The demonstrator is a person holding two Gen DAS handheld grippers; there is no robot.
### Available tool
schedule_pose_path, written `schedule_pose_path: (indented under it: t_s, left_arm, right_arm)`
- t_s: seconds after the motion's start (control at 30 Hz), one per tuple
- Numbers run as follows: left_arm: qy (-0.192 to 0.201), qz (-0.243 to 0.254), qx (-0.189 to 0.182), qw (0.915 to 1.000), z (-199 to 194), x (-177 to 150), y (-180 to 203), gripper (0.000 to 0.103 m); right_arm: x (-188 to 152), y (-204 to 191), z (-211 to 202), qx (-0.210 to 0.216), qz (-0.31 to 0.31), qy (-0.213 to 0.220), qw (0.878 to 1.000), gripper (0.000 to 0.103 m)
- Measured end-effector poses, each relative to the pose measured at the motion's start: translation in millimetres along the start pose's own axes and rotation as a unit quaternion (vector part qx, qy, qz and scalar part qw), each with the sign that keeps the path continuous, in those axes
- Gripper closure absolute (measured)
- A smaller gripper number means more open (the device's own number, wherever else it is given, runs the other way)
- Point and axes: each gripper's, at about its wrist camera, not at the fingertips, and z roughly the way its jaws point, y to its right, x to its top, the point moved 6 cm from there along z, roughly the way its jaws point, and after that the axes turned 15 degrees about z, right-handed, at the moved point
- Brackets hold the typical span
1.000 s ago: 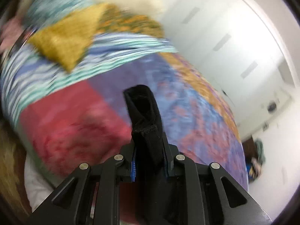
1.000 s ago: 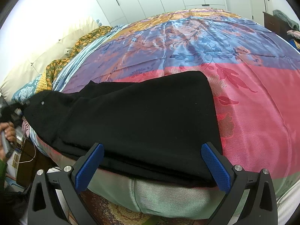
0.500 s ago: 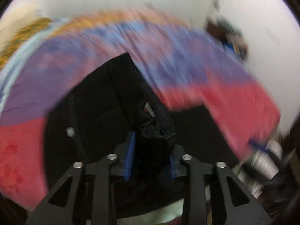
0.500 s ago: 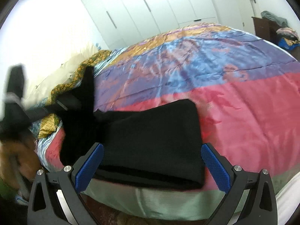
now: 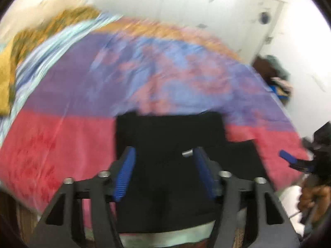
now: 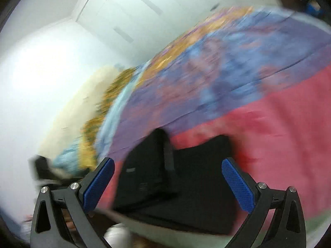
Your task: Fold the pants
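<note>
With left tool (image 5: 163, 173) just opening clear above black pants (image 5: 169, 136) folded at bed (image 5: 62, 136) edge, right tool (image 6: 167, 184) gaping empty: best lift straight off, then flatten top layer.

One pair of black pants (image 5: 169, 136) lies folded on one bed (image 5: 62, 136). Two grippers are in play, the left gripper (image 5: 163, 155) and the right gripper (image 6: 167, 165), and one yellow pillow (image 5: 4, 86) sits at the bed's head.
</note>
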Motion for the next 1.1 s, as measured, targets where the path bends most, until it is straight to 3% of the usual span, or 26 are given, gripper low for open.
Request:
schedule_pose_path:
  t_s: [0.03,0.1,0.23,0.3,0.43,0.53,0.67,0.7,0.73,0.77,0.83,0.93,1.1]
  left_arm:
    - [-0.029,-0.007,-0.005,0.9996,18,-11,-5,0.073]
    - [-0.076,-0.011,-0.039,0.9963,52,-30,5,0.077]
    - [-0.07,0.044,-0.024,0.9962,64,-43,32,0.077]
    - [-0.067,0.045,-0.027,0.9964,64,-42,32,0.077]
    - [-0.063,0.046,-0.037,0.9963,67,-47,29,0.077]
    - [-0.058,0.05,-0.029,0.9966,73,-47,24,0.077]
    - [-0.054,0.053,-0.022,0.9969,79,-46,24,0.077]
    - [-0.053,0.054,-0.021,0.9969,77,-47,24,0.077]
    - [-0.053,0.054,-0.02,0.9969,75,-45,23,0.077]
    - [-0.056,0.054,-0.017,0.9968,72,-43,21,0.077]
    - [-0.054,0.059,0.002,0.9968,57,-33,15,0.077]
    - [-0.004,0.057,0.013,0.9983,20,-5,3,0.076]
    - [0.048,0.043,0.013,0.9979,-28,30,-13,0.063]
  right_arm:
    - [-1,-1,15,0.011,0.01,-0.03,0.999,0.001]
    - [-8,0,55,0.016,0.018,-0.106,0.994,0.003]
    - [-16,27,109,-0.066,0.012,-0.182,0.981,0.016]
    - [-21,33,121,-0.064,0.025,-0.21,0.975,0.023]
    - [-26,29,133,-0.05,0.017,-0.255,0.966,0.024]
    - [-21,33,139,-0.048,0.036,-0.26,0.964,0.03]
    - [-33,30,152,-0.1,-0.013,-0.268,0.958,0.04]
    - [-36,25,154,-0.106,-0.031,-0.268,0.957,0.046]
    - [-39,18,155,-0.123,-0.064,-0.258,0.956,0.066]
    - [-38,13,154,-0.131,-0.084,-0.249,0.956,0.074]
    - [-37,0,144,-0.121,-0.103,-0.236,0.959,0.079]
    - [-28,-24,120,-0.088,-0.108,-0.204,0.969,0.081]
    - [-8,-50,63,-0.034,-0.095,-0.151,0.983,0.083]
